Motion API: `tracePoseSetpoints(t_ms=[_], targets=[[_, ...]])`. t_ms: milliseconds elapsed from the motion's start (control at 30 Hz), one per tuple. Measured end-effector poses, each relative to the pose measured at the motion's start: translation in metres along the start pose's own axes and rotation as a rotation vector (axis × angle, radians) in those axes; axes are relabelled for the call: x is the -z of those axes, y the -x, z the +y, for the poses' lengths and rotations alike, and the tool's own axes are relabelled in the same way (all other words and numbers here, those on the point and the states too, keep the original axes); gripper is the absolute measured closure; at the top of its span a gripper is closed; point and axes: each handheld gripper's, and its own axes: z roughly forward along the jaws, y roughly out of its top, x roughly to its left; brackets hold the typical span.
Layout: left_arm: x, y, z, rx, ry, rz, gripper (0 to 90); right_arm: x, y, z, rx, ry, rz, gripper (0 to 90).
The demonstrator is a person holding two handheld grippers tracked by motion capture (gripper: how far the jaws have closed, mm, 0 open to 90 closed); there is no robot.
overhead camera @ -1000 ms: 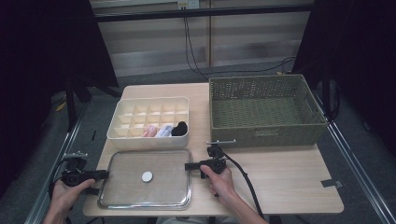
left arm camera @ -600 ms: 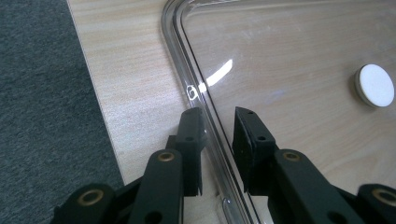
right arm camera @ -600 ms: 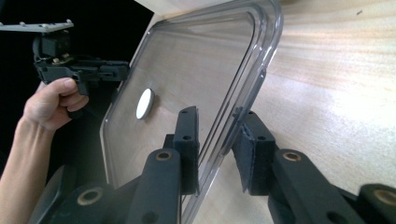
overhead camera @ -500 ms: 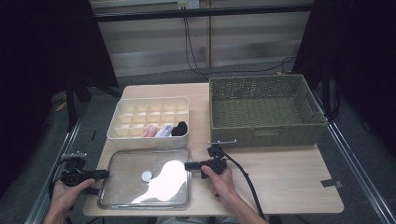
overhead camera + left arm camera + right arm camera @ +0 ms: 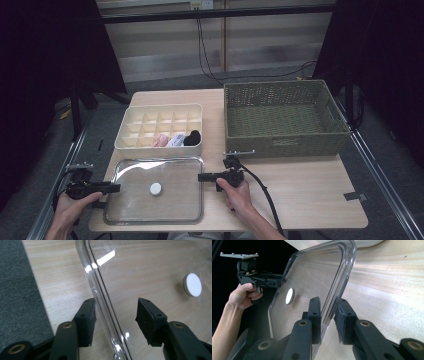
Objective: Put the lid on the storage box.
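While the right claw (image 5: 328, 322) seemingly clamps the clear lid's (image 5: 172, 200) rim to steady it on the bench (image 5: 300, 185), the left claw (image 5: 116, 320) has just been opening around the opposite rim.

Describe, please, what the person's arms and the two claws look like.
Both forearms are bare, no sleeves in sight. The left claw and right claw are black pistol-grip tools with two flat black jaws faced with dark pads, brass-coloured pivot pins, a grey plate on top and a black cable trailing from the right one.
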Motion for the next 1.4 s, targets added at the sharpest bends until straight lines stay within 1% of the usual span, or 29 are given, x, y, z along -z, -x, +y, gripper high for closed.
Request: tracePoseSetpoints(t_ms=[133,267,300,400,433,500,533,567,600,633,700,733,767,800,833,867,900,933,967,1000,1033,1067,1100,1167,1200,1233,1267,1300,1400], targets=[[0.0,0.0,0.0,0.001,0.002,-0.014,43.6,0.001,-0.003,0.0,0.019,0.003,-0.001,75.5],[-0.001,0.002,-0.001,-0.002,-0.001,-0.036,43.1,0.002,-0.006,0.001,0.046,0.009,-0.013,75.4],[-0.001,0.003,-0.001,-0.011,-0.004,-0.033,43.3,0.002,-0.007,0.001,0.05,0.009,-0.015,75.4],[-0.001,0.003,-0.002,-0.007,0.0,-0.029,43.2,0.002,-0.008,0.002,0.048,0.003,-0.023,75.3],[-0.001,0.003,-0.002,-0.008,-0.002,-0.03,43.5,0.002,-0.008,0.002,0.051,0.004,-0.023,75.2],[-0.001,0.002,-0.003,0.004,0.012,-0.039,45.0,0.002,-0.008,0.002,0.05,-0.004,-0.023,74.9],[-0.001,0.002,-0.004,0.022,0.022,-0.047,46.1,0.002,-0.008,0.002,0.051,-0.008,-0.028,74.7],[0.0,0.001,-0.005,0.025,0.026,-0.049,47.1,0.002,-0.009,0.002,0.049,-0.014,-0.038,74.4],[0.0,0.0,-0.005,0.018,0.021,-0.053,47.6,0.002,-0.009,0.002,0.053,-0.016,-0.042,74.2],[0.0,0.001,-0.005,0.024,0.023,-0.058,48.3,0.001,-0.009,0.003,0.052,-0.024,-0.049,73.9],[0.003,0.0,-0.006,0.006,0.036,-0.055,50.0,0.002,-0.01,0.003,0.049,-0.032,-0.058,73.9],[0.005,0.0,-0.006,0.008,0.049,-0.056,51.5,0.002,-0.011,0.004,0.043,-0.036,-0.061,73.8],[0.006,0.001,-0.006,0.02,0.059,-0.063,53.0,0.003,-0.011,0.004,0.043,-0.035,-0.064,73.8],[0.007,0.001,-0.005,0.023,0.065,-0.058,54.0,0.003,-0.012,0.005,0.045,-0.033,-0.067,73.8],[0.008,0.001,-0.005,0.013,0.06,-0.056,54.5,0.003,-0.014,0.005,0.048,-0.036,-0.074,73.8],[0.008,0.001,-0.004,0.011,0.068,-0.048,54.5,0.003,-0.016,0.006,0.047,-0.038,-0.082,73.6],[0.009,0.002,-0.003,0.009,0.066,-0.048,54.7,0.004,-0.017,0.006,0.059,-0.039,-0.089,73.4],[0.009,0.003,-0.003,0.019,0.075,-0.046,55.1,0.004,-0.019,0.007,0.063,-0.039,-0.099,73.2],[0.01,0.002,-0.002,0.011,0.078,-0.044,55.5,0.004,-0.02,0.007,0.061,-0.043,-0.101,73.1],[0.011,0.003,-0.002,0.016,0.084,-0.043,56.1,0.004,-0.021,0.008,0.054,-0.045,-0.107,72.9],[0.012,0.004,-0.001,0.01,0.082,-0.042,56.8,0.004,-0.022,0.008,0.055,-0.047,-0.112,72.7],[0.013,0.004,0.0,0.014,0.087,-0.042,57.4,0.005,-0.023,0.008,0.06,-0.049,-0.114,72.6],[0.014,0.004,0.0,0.005,0.092,-0.035,57.8,0.005,-0.024,0.008,0.061,-0.049,-0.117,72.7],[0.017,0.004,0.001,0.008,0.1,-0.04,59.0,0.005,-0.026,0.009,0.063,-0.049,-0.122,72.7],[0.018,0.004,0.002,0.008,0.109,-0.043,59.7,0.006,-0.027,0.01,0.072,-0.046,-0.12,72.9],[0.019,0.005,0.002,0.017,0.116,-0.045,60.6,0.006,-0.029,0.01,0.071,-0.046,-0.122,73.0],[0.021,0.005,0.002,0.003,0.116,-0.039,61.0,0.006,-0.029,0.011,0.075,-0.046,-0.122,72.9],[0.022,0.006,0.003,-0.001,0.119,-0.035,61.3,0.007,-0.03,0.011,0.075,-0.049,-0.125,73.0],[0.025,0.008,0.003,0.001,0.133,-0.032,62.4,0.008,-0.032,0.012,0.074,-0.047,-0.124,73.3]])
